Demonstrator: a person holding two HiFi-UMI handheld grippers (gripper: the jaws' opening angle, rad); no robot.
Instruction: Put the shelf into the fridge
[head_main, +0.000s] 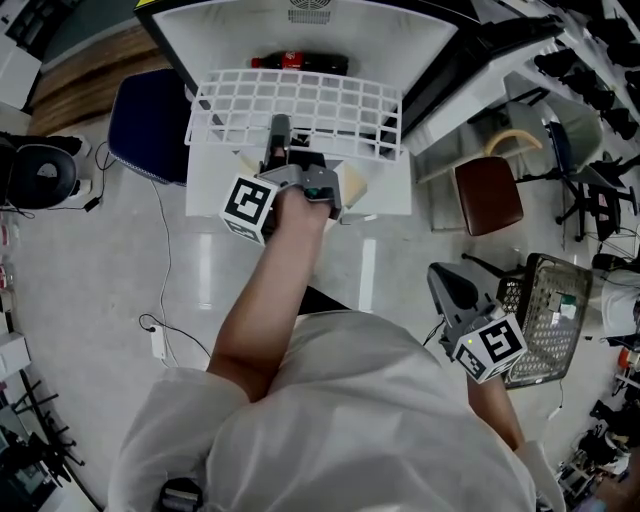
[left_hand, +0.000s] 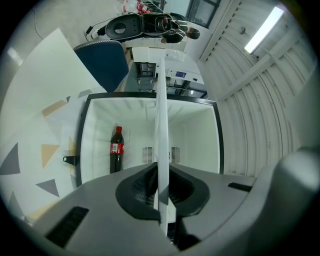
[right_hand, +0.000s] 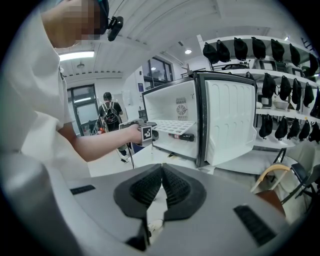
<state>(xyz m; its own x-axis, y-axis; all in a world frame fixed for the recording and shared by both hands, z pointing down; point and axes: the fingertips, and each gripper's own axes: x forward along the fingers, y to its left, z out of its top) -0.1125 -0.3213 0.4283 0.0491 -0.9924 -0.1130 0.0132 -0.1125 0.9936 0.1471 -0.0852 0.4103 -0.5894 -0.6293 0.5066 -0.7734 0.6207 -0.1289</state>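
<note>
Left gripper (head_main: 278, 132) clamped on the front edge of the wire shelf (head_main: 300, 105), held level in the open fridge's (head_main: 400, 45) mouth above a cola bottle (head_main: 300, 62). Right gripper (right_hand: 161, 186): jaws together, empty.

Cola bottle (head_main: 300, 63), blue chair (head_main: 148, 125), perhaps a basket (head_main: 545, 350)

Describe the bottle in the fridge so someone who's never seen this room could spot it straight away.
Find the open white fridge, where the left gripper clamps a white wire shelf. On the fridge floor past the shelf lies the bottle, on its side: dark drink, red cap and label, the only coloured thing inside.
</note>
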